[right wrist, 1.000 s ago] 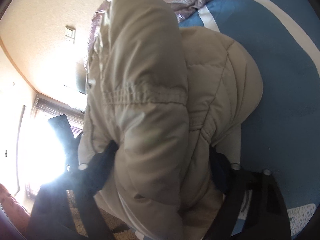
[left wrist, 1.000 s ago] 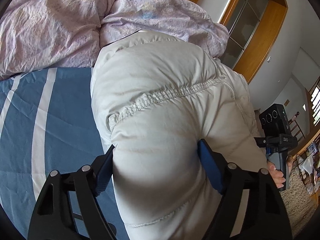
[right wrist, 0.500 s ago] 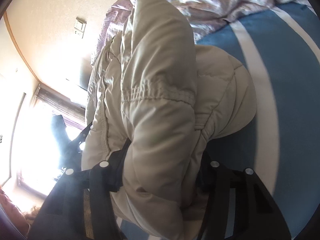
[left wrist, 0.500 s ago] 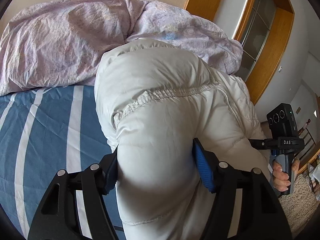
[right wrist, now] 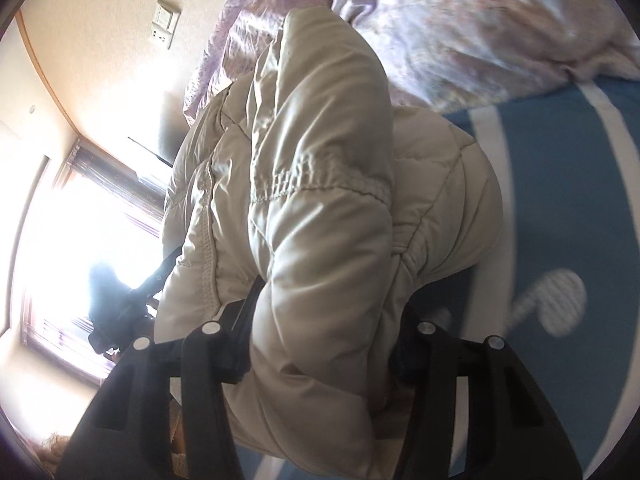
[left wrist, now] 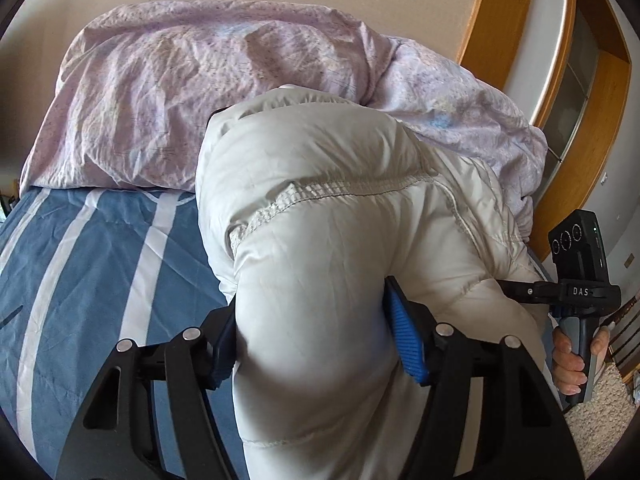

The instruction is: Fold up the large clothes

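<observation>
In the left wrist view the left gripper [left wrist: 312, 344] is clamped on a thick fold of the pale puffy jacket [left wrist: 340, 216], its blue pads [left wrist: 404, 340] pressed into the padding after a slight closing; the jacket bulges up between the jaws and hides most of what lies ahead. Beyond it a crumpled lilac duvet [left wrist: 192, 88] lies against the wall, with the blue sheet with white stripes [left wrist: 92, 264] to the left. At the right edge a hand [left wrist: 570, 360] grips the handle of the right gripper [left wrist: 576, 292], whose tips are buried in the jacket, with wooden trim [left wrist: 504, 32] behind. In the right wrist view the right gripper [right wrist: 324, 320] is likewise clamped on a bunched part of the jacket [right wrist: 320, 184], which fills the middle of the frame. Only here do a wall switch plate [right wrist: 166, 26] and a glaring window [right wrist: 80, 216] show, the left gripper a dark shape against the window, plus a white dotted note-shaped print [right wrist: 556, 304] on the sheet [right wrist: 568, 184].
</observation>
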### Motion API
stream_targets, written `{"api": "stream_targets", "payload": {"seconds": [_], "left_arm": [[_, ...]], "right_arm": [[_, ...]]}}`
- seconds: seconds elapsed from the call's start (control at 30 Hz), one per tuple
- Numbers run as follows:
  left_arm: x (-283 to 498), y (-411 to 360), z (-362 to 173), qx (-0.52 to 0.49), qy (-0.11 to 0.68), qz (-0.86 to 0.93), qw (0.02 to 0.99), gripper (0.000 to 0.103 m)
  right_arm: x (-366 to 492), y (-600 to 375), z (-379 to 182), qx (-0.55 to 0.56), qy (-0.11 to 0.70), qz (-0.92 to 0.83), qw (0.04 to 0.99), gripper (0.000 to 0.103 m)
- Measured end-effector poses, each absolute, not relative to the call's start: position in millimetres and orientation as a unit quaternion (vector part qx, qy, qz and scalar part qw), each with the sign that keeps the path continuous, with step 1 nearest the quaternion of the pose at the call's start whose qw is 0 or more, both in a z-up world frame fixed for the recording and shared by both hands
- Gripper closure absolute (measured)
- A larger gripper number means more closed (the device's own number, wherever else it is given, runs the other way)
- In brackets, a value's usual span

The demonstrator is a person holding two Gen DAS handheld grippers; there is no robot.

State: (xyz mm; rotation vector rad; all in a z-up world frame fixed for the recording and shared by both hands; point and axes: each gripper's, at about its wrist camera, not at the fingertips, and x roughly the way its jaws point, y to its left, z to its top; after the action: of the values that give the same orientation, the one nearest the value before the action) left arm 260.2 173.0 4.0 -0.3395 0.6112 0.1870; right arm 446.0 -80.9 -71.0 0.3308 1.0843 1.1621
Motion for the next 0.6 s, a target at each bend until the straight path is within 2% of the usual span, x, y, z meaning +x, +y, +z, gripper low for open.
{"api": "stream_targets", "payload": {"seconds": [0.47, 0.6], "left_arm": [[236, 191, -8, -0.18, 0.294, 0.125, 0.93, 0.038], [240, 188, -10, -0.168, 0.296, 0.135, 0.931, 0.036]], "right_arm": [[444, -49, -73, 0.144, 0.476, 0.527, 0.689, 0.051], [447, -41, -88, 0.163, 0.489, 0.512, 0.687, 0.045]]}}
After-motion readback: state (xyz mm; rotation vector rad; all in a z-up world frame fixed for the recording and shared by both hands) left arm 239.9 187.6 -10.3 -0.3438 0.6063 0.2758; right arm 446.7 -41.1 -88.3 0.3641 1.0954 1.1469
